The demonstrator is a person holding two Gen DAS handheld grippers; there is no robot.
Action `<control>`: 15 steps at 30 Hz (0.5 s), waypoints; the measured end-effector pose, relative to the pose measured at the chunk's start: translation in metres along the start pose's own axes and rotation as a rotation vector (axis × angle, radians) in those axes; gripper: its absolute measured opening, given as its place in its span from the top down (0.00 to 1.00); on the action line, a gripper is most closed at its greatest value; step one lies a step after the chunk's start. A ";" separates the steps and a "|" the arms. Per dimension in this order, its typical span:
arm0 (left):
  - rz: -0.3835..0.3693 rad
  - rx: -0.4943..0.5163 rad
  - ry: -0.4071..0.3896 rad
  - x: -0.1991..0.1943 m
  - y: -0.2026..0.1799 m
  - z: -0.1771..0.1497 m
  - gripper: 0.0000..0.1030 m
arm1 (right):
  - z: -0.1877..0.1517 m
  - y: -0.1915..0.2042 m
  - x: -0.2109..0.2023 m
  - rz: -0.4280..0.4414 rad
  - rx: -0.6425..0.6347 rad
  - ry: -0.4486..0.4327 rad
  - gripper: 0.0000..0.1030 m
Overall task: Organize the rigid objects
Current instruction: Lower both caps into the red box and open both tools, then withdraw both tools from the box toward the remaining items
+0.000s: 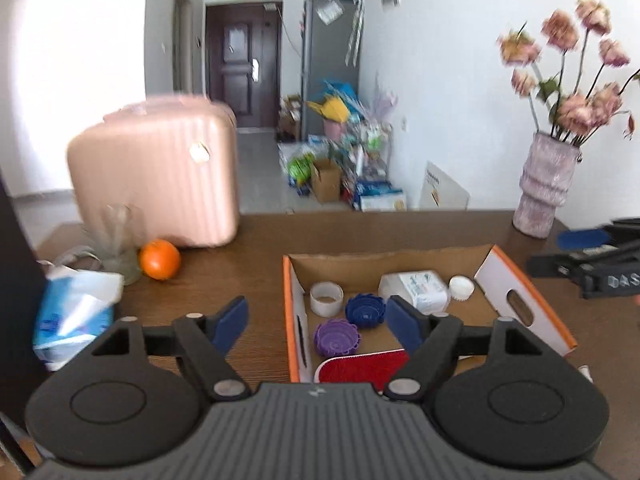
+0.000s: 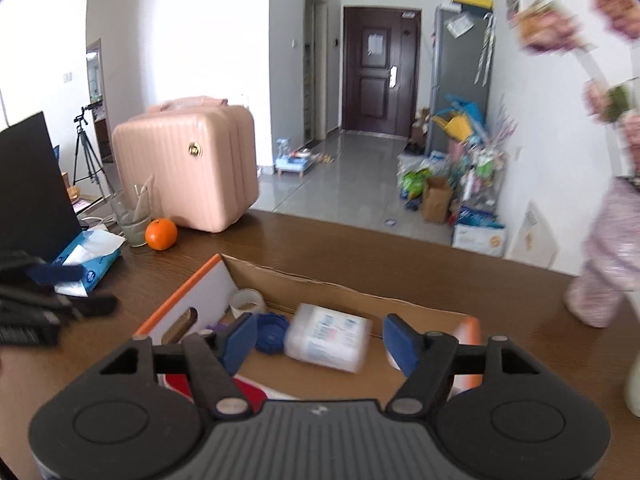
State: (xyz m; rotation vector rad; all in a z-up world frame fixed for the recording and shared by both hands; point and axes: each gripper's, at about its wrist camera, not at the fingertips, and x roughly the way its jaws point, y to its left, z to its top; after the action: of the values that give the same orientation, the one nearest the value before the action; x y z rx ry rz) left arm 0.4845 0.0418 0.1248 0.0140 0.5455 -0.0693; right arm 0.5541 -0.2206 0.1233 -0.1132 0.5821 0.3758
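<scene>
Both claws gape empty: left claw (image 1: 316, 320) and right claw (image 2: 318, 342) hover above the cardboard box (image 1: 520, 280). Below sit blue cap (image 1: 365, 311), purple cap (image 1: 336, 337), tape roll (image 1: 326, 298), white container (image 2: 326, 338). Mostly sorted; orange (image 1: 160, 259) left outside on surface (image 1: 248, 264).

Both grippers are held above the cardboard box (image 1: 520, 280): the left gripper (image 1: 316, 320) spread wide, the right gripper (image 2: 320, 340) likewise open, seemingly empty.
</scene>
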 end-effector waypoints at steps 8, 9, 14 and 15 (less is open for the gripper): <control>0.023 0.055 -0.124 -0.093 -0.035 -0.015 0.09 | -0.043 -0.011 -0.107 -0.037 -0.038 -0.087 0.25; 0.020 0.058 -0.131 -0.099 -0.039 -0.017 0.08 | -0.047 -0.010 -0.117 -0.039 -0.047 -0.097 0.25; 0.001 0.064 -0.158 -0.131 -0.054 -0.028 0.07 | -0.064 -0.004 -0.154 -0.035 -0.069 -0.140 0.21; 0.003 0.061 -0.162 -0.137 -0.055 -0.030 0.07 | -0.068 -0.001 -0.157 -0.035 -0.070 -0.148 0.20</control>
State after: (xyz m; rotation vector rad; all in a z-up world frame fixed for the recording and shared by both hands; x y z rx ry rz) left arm 0.3485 -0.0041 0.1705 0.0679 0.3810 -0.0833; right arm 0.3986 -0.2853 0.1545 -0.1612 0.4208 0.3673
